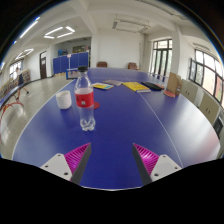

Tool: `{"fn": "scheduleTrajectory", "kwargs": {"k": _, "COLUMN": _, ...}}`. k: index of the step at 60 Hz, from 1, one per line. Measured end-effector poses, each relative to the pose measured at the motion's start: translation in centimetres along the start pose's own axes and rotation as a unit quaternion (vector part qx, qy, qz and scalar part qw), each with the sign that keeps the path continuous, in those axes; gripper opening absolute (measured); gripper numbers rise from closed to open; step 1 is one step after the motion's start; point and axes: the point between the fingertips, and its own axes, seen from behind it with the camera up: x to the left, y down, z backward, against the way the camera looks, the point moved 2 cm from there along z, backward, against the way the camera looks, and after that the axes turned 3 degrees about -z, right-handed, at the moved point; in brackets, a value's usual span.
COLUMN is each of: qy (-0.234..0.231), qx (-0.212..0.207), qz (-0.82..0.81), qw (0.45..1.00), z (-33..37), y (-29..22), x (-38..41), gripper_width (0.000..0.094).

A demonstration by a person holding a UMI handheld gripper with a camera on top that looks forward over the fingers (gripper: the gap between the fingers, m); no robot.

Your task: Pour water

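The gripper [110, 160] sits lowest and nearest, its two fingers [70, 162] spread wide apart with nothing held between them; the magenta pads [146, 157] on their inner faces both show, facing each other across bare blue surface [150, 120].

Taking the water bottle [85, 98] as the landmark: it stands upright on the blue surface ahead of the fingers, well apart from them and set toward the left finger's side rather than midway between the two. It is clear plastic with a red label round its middle and a pale cap on top. Whether it holds water cannot be told for sure.

Just beside the bottle, to its left and a little farther off, stands a white cup [64, 99], upright, close to the bottle but not touching it.

Beyond the bottle and to its right, near the far end of the surface, lie flat yellow sheets or folders [136, 87], and another yellow piece [103, 86] lies almost straight behind the bottle.

Farther behind the bottle are brown chairs [101, 65] at the surface's far edge, blue panels [68, 62] against the back wall to the bottle's left, and windows [161, 56] along the wall to its right. Ceiling lights [58, 32] shine overhead.
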Motion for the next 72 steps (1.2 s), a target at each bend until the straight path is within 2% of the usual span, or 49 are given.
{"fn": "scheduleTrajectory", "kwargs": {"k": 14, "qy": -0.027, "qx": -0.095, "qz": 0.012, "qw": 0.995, "z": -7.9, "y": -8.7, "x": 9.6, "gripper_width": 0.0846}}
{"fn": "scheduleTrajectory", "kwargs": {"k": 20, "qy": -0.020, "qx": -0.127, "qz": 0.012, "qw": 0.992, "z": -11.0, "y": -11.7, "x": 10.8, "gripper_width": 0.0797}}
{"fn": "scheduleTrajectory", "kwargs": {"k": 26, "qy": -0.003, "qx": -0.137, "qz": 0.009, "qw": 0.990, "z": -12.7, "y": -12.3, "x": 10.7, "gripper_width": 0.0607}}
{"fn": "scheduleTrajectory", "kwargs": {"k": 28, "qy": 0.003, "qx": -0.142, "qz": 0.007, "qw": 0.990, "z": -13.8, "y": -12.6, "x": 10.6, "gripper_width": 0.0512}}
{"fn": "scheduleTrajectory", "kwargs": {"k": 30, "qy": 0.002, "qx": -0.151, "qz": 0.000, "qw": 0.989, "z": -13.8, "y": -12.8, "x": 10.6, "gripper_width": 0.0505}}
{"fn": "scheduleTrajectory", "kwargs": {"k": 42, "qy": 0.026, "qx": -0.163, "qz": 0.008, "qw": 0.986, "z": -13.7, "y": -13.0, "x": 9.8, "gripper_width": 0.0321}}
{"fn": "scheduleTrajectory", "kwargs": {"k": 48, "qy": 0.061, "qx": -0.169, "qz": 0.032, "qw": 0.983, "z": -12.8, "y": -14.5, "x": 8.2, "gripper_width": 0.0321}}
{"fn": "scheduleTrajectory", "kwargs": {"k": 54, "qy": 0.133, "qx": -0.178, "qz": 0.081, "qw": 0.972, "z": -12.0, "y": -17.4, "x": 3.9, "gripper_width": 0.0321}}
{"fn": "scheduleTrajectory", "kwargs": {"k": 58, "qy": 0.192, "qx": -0.187, "qz": 0.136, "qw": 0.954, "z": -11.2, "y": -21.1, "x": 1.2, "gripper_width": 0.0322}}
{"fn": "scheduleTrajectory", "kwargs": {"k": 65, "qy": 0.276, "qx": -0.218, "qz": 0.263, "qw": 0.898, "z": -10.1, "y": -29.5, "x": -1.5, "gripper_width": 0.0323}}
{"fn": "scheduleTrajectory", "kwargs": {"k": 72, "qy": 0.322, "qx": -0.249, "qz": 0.427, "qw": 0.808, "z": -10.1, "y": -37.7, "x": 0.8, "gripper_width": 0.0325}}
